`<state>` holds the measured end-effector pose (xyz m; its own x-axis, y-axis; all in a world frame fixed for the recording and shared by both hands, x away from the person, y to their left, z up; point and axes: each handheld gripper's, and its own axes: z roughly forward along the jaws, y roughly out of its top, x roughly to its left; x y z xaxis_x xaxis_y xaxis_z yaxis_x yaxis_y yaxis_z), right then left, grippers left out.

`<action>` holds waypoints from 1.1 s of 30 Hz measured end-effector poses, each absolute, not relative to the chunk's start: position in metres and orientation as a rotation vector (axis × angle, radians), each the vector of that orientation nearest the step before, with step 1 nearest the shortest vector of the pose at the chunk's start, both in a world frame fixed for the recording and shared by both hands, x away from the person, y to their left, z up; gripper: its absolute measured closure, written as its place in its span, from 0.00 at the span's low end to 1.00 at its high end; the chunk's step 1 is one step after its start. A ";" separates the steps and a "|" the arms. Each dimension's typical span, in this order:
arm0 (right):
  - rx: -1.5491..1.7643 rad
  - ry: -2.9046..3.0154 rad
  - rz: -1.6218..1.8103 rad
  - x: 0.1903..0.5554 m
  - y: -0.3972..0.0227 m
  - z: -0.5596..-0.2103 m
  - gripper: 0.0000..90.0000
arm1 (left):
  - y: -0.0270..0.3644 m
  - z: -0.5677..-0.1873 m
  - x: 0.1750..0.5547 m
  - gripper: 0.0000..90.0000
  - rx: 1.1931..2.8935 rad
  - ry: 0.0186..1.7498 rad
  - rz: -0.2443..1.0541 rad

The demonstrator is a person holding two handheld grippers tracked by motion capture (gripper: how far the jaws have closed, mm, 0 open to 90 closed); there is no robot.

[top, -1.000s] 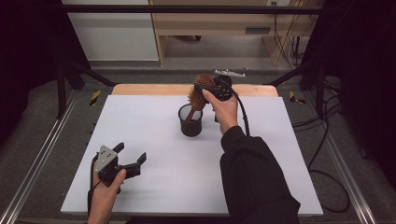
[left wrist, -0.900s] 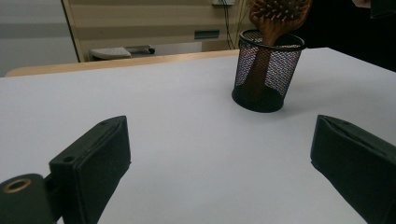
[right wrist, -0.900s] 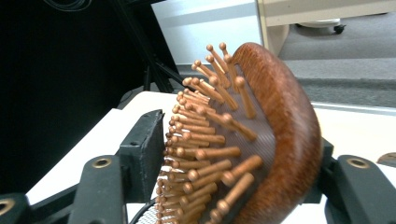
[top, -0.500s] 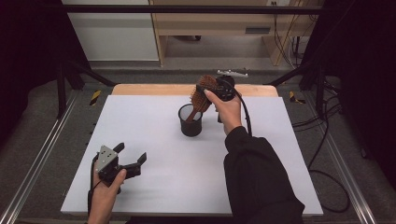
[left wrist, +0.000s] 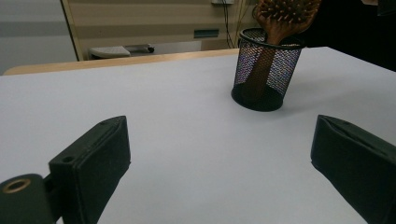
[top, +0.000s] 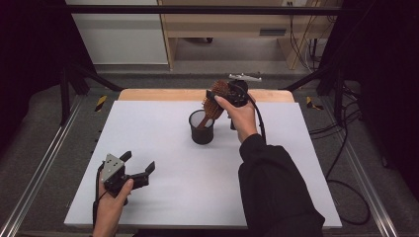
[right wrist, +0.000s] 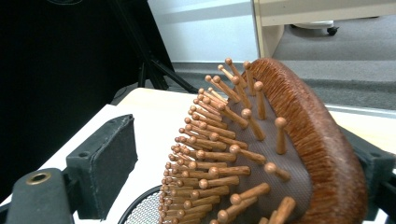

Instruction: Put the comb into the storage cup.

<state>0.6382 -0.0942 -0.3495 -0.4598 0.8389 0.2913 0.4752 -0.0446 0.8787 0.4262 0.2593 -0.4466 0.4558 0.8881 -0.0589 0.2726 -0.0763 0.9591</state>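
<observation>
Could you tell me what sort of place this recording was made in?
Probably a lab or workshop recording bench: a white table inside a black metal frame, loose cables on grey carpet, and a wooden desk behind.

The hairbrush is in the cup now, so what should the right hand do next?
Probably lift the right tongs up and away. The hairbrush stands handle-down in the mesh cup, and the tongs have just been opening, with the brush head between them and a gap beside the left pad.
</observation>
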 end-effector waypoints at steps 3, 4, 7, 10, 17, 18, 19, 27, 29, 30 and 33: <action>1.393 1.901 1.500 0.638 -0.094 -0.349 0.13 | 0.259 -0.447 0.426 0.06 1.608 1.034 0.702; 1.395 1.899 1.500 0.638 -0.095 -0.349 0.13 | 0.259 -0.447 0.426 0.06 1.608 1.034 0.702; 1.397 1.889 1.501 0.638 -0.095 -0.348 0.11 | 0.259 -0.447 0.426 0.06 1.608 1.034 0.702; 1.396 1.882 1.499 0.637 -0.096 -0.348 0.11 | 0.259 -0.447 0.426 0.06 1.608 1.034 0.702; 1.392 1.877 1.492 0.637 -0.095 -0.347 0.09 | 0.259 -0.447 0.426 0.06 1.608 1.035 0.702; 1.392 1.877 1.492 0.637 -0.095 -0.347 0.09 | 0.259 -0.447 0.426 0.06 1.608 1.035 0.702; 1.391 1.875 1.492 0.637 -0.095 -0.347 0.09 | 0.260 -0.447 0.426 0.06 1.607 1.036 0.702; 1.383 1.879 1.482 0.636 -0.095 -0.346 0.09 | 0.260 -0.447 0.426 0.06 1.608 1.036 0.703; 1.385 1.877 1.485 0.636 -0.095 -0.346 0.09 | 0.260 -0.447 0.426 0.06 1.608 1.036 0.703; 1.387 1.877 1.486 0.636 -0.095 -0.346 0.09 | 0.260 -0.447 0.426 0.06 1.608 1.035 0.702; 1.388 1.875 1.486 0.635 -0.096 -0.345 0.08 | 0.259 -0.447 0.426 0.06 1.608 1.035 0.702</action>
